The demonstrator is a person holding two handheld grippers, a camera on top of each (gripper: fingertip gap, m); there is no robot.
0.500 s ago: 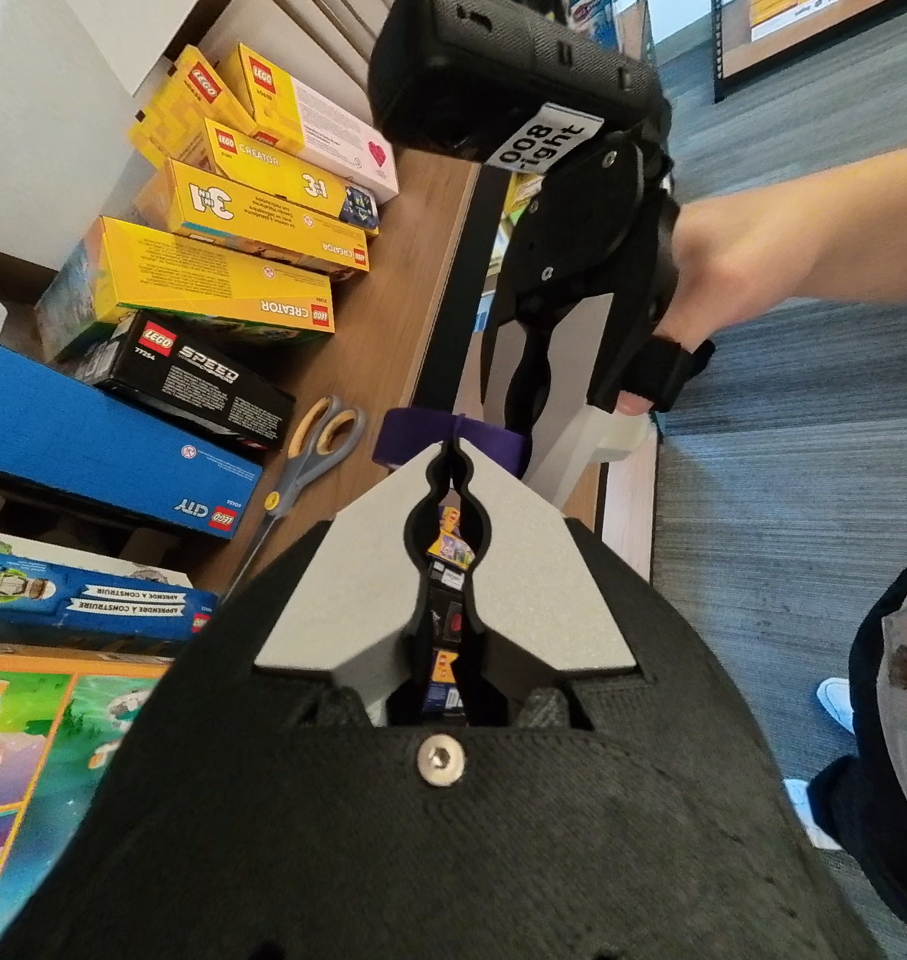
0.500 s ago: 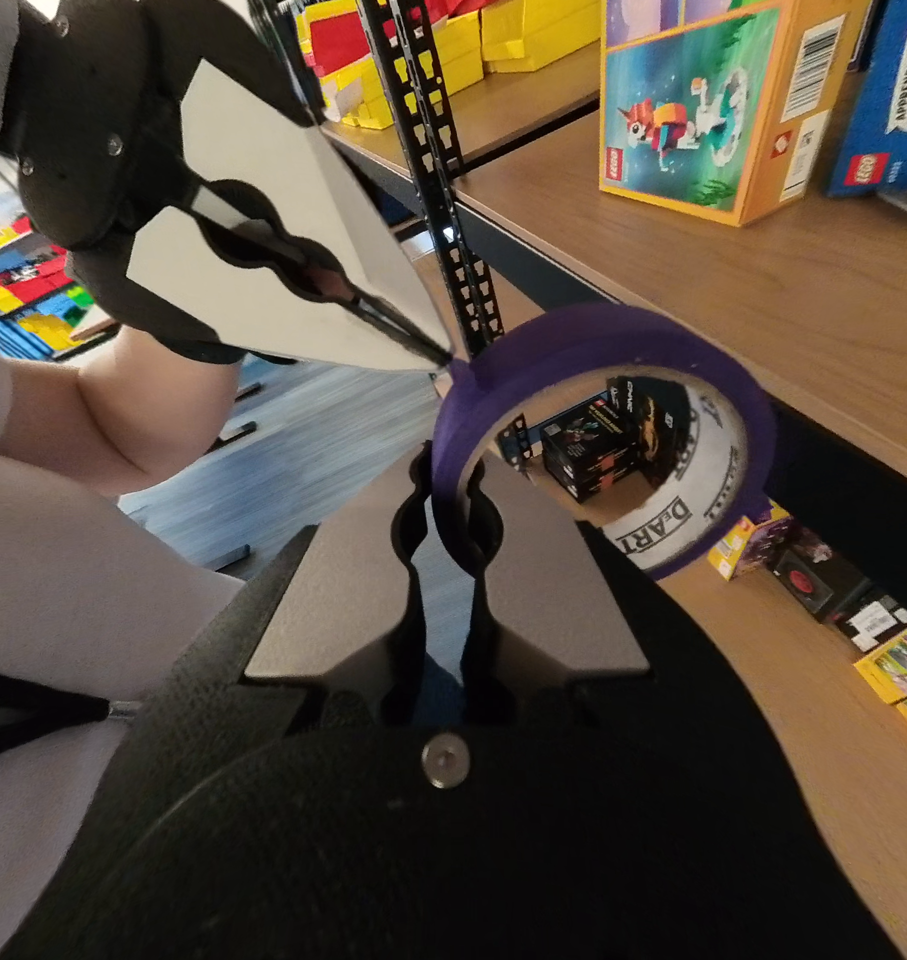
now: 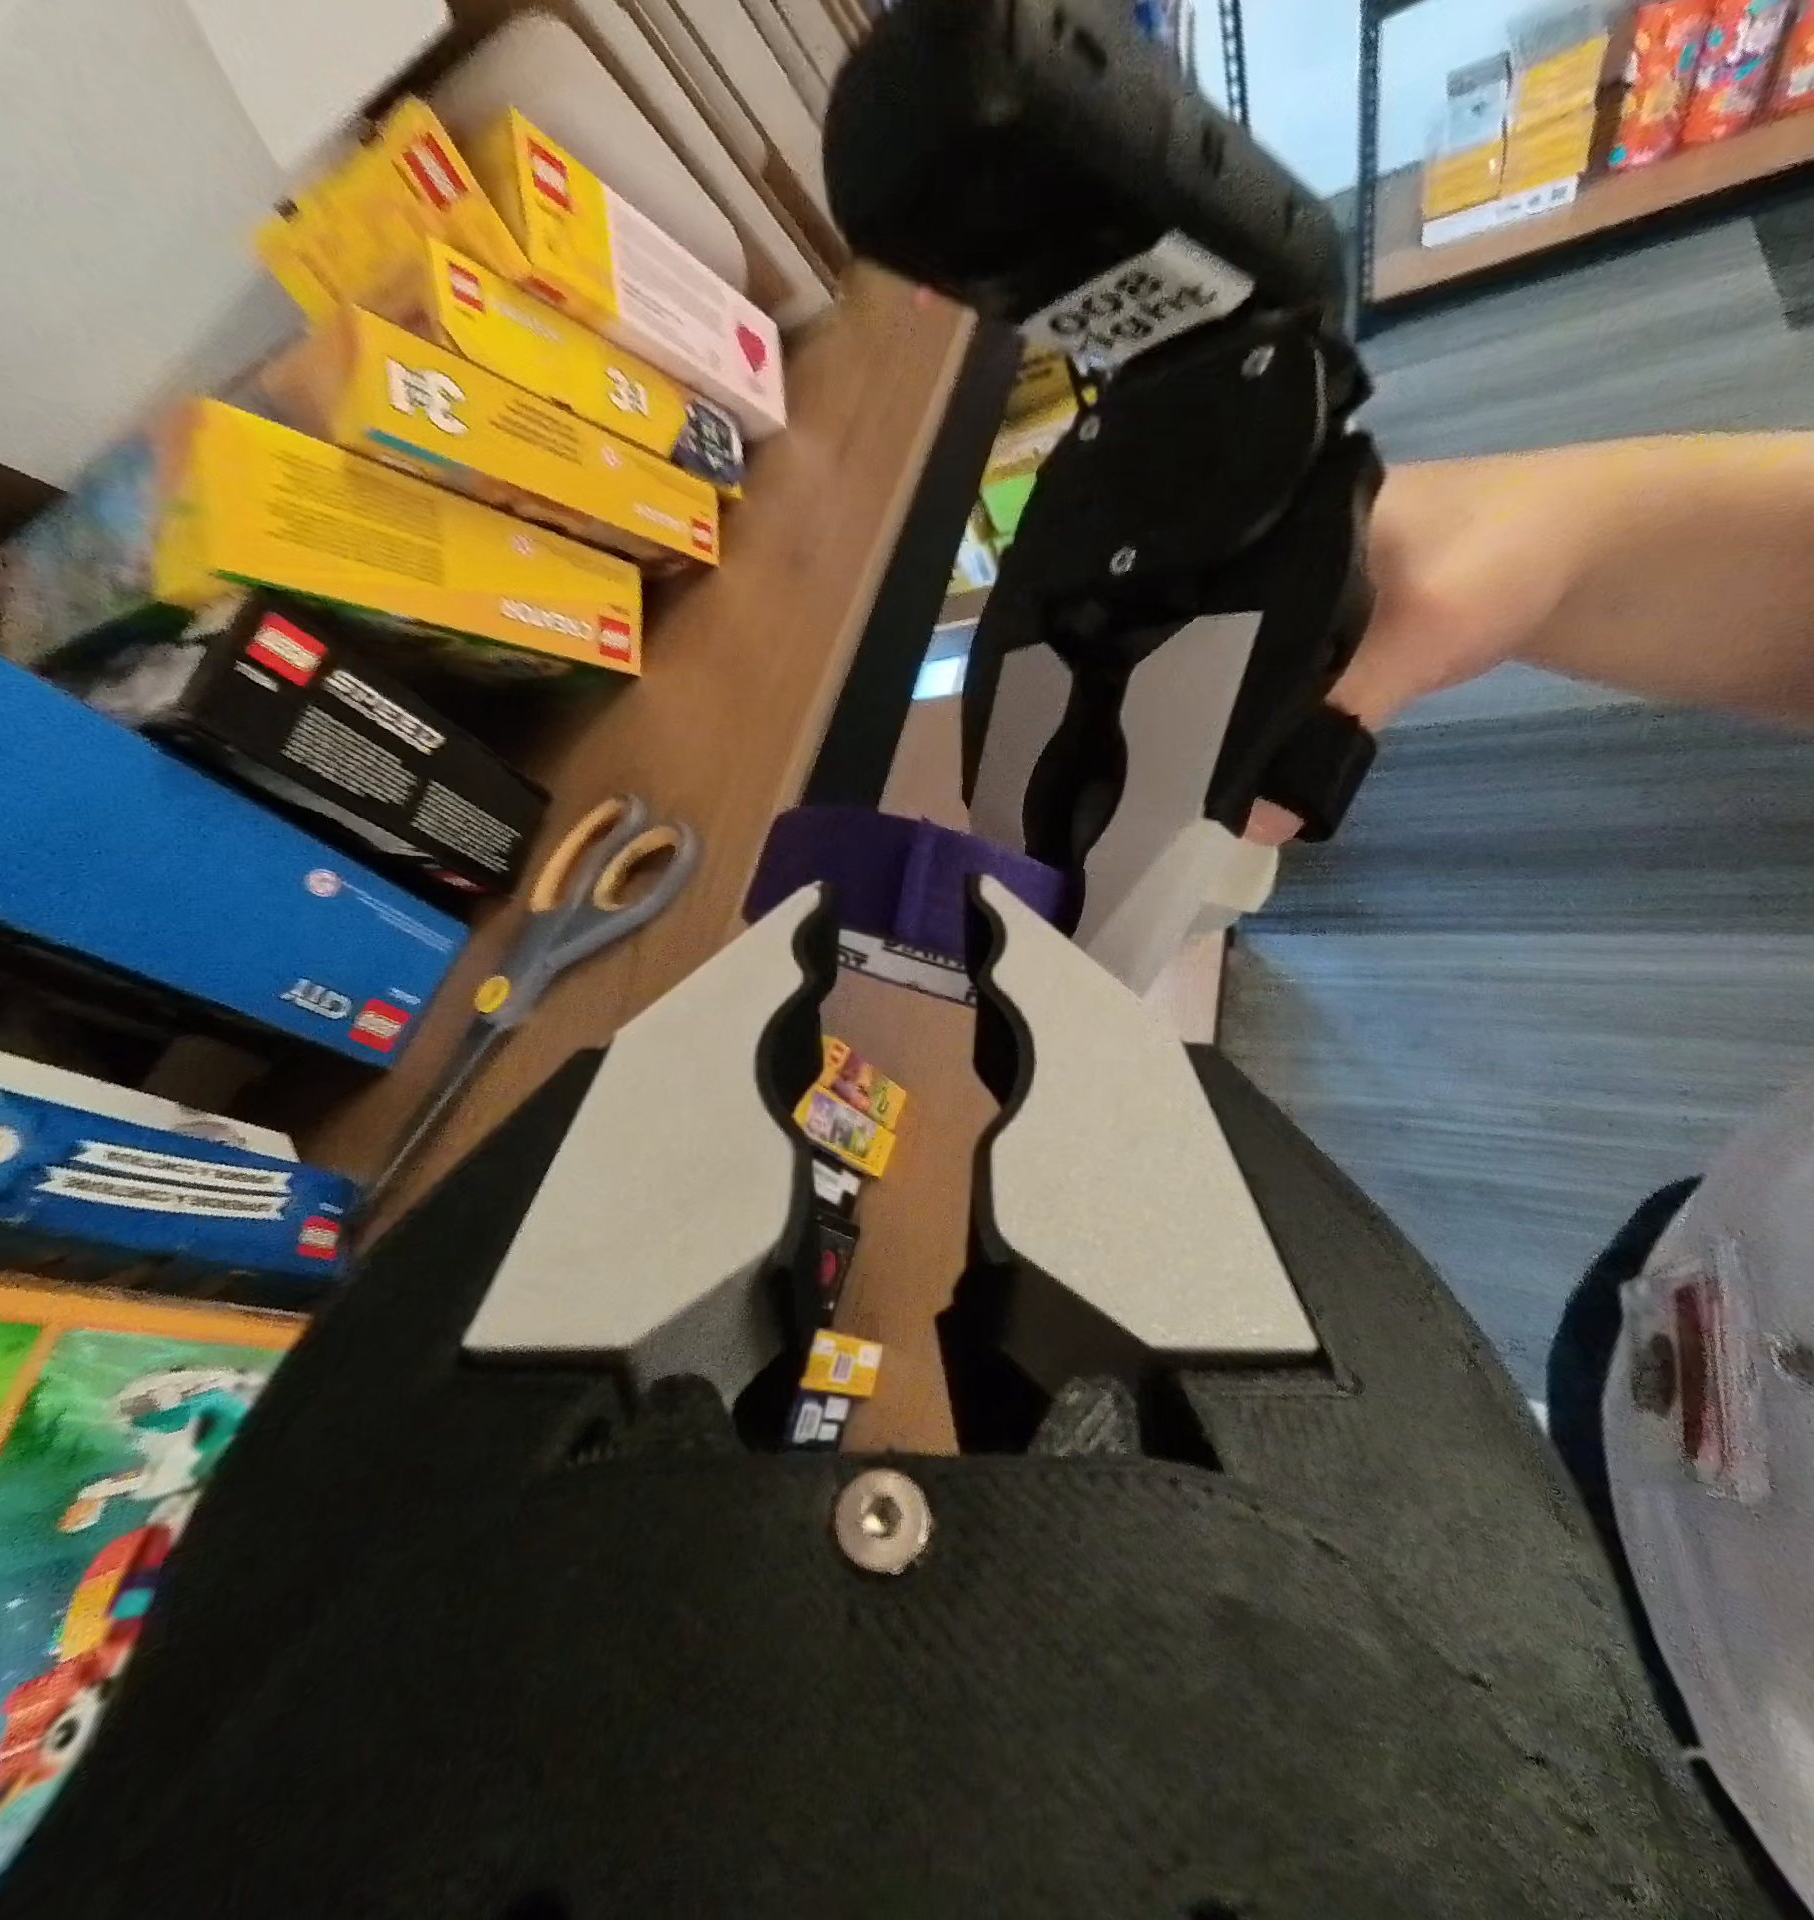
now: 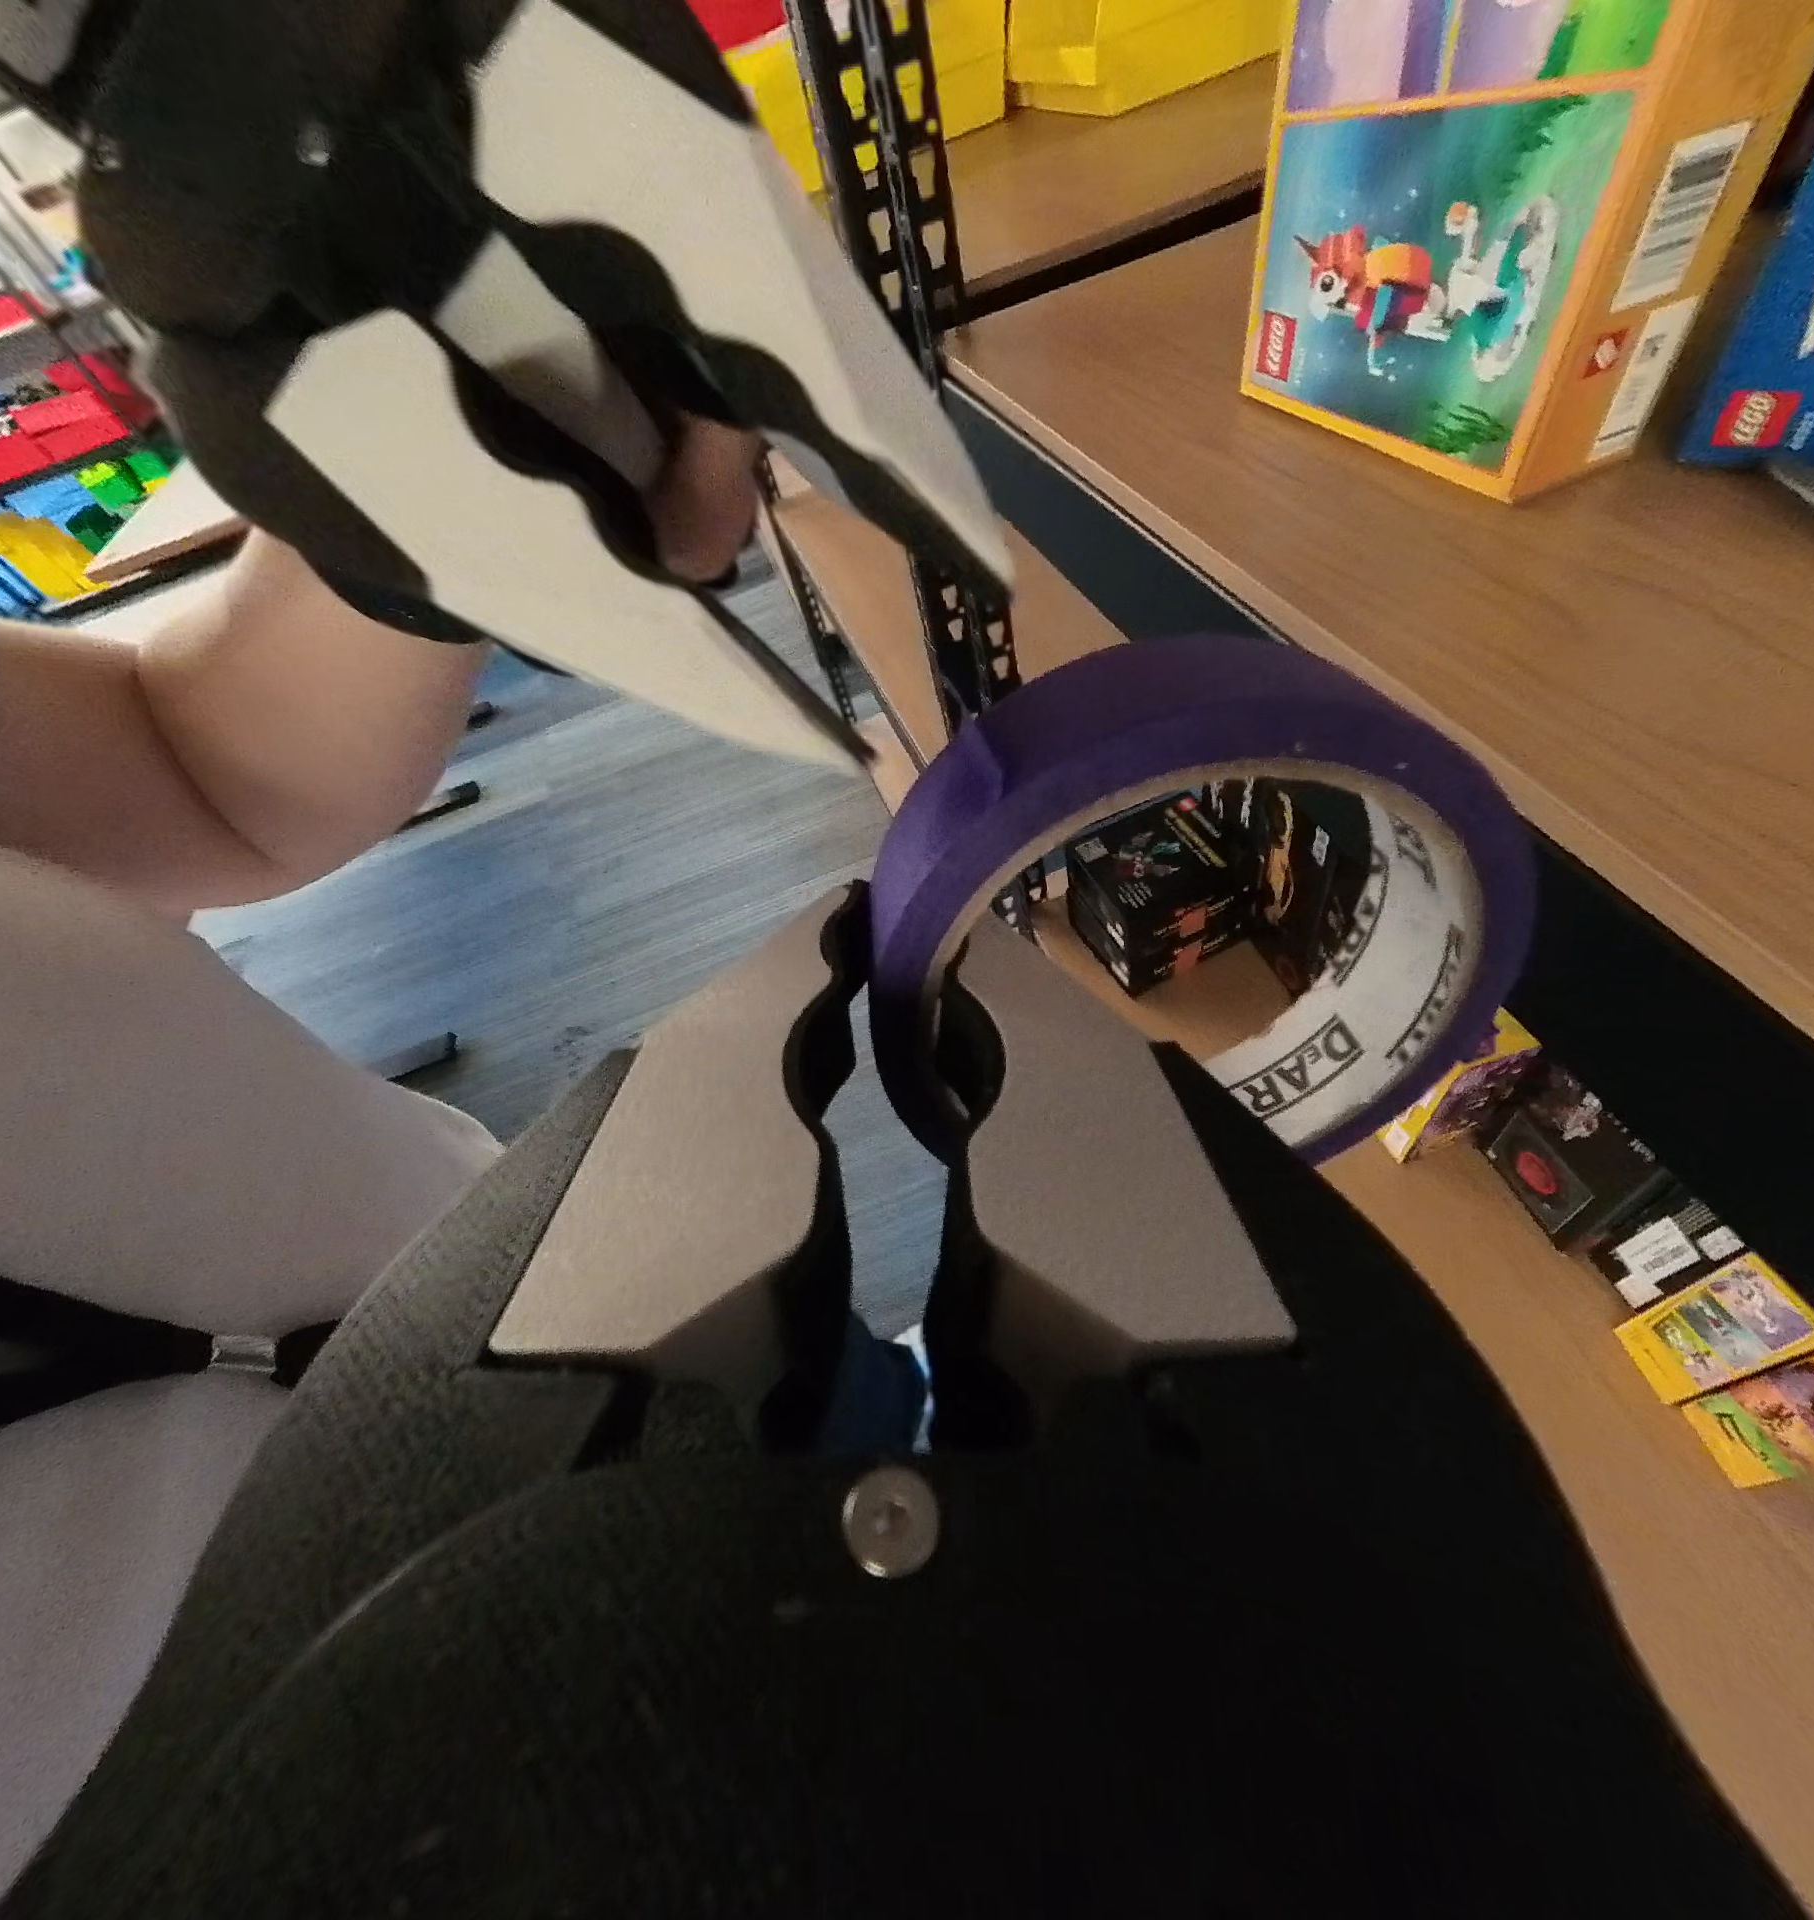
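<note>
My right gripper [image 4: 908, 930] is shut on the rim of a purple tape roll [image 4: 1194, 696] and holds it in the air in front of a wooden shelf [image 4: 1505, 644]. My left gripper [image 3: 901, 899] is open, and its fingertips flank a small raised tab of tape [image 3: 924, 878] on the roll [image 3: 830, 852] without gripping it. In the right wrist view the left gripper [image 4: 934, 665] comes in from the upper left, with its tips just above the roll. In the left wrist view the right gripper [image 3: 1079, 883] hangs down from above, held by a hand.
Scissors [image 3: 581, 935] lie on the shelf board [image 3: 757, 665] beside yellow [image 3: 415, 530], black [image 3: 363, 748] and blue toy boxes [image 3: 155, 862]. An orange toy box [image 4: 1454, 281] stands on the shelf. Small boxes [image 4: 1713, 1351] lie on the lower shelf. A black upright [image 4: 882, 156] stands behind the grippers. My hands' fingertips stand some 6 centimeters from each other.
My left gripper has opened; it was shut on the tape's end half a second ago. The right gripper still holds the roll.
</note>
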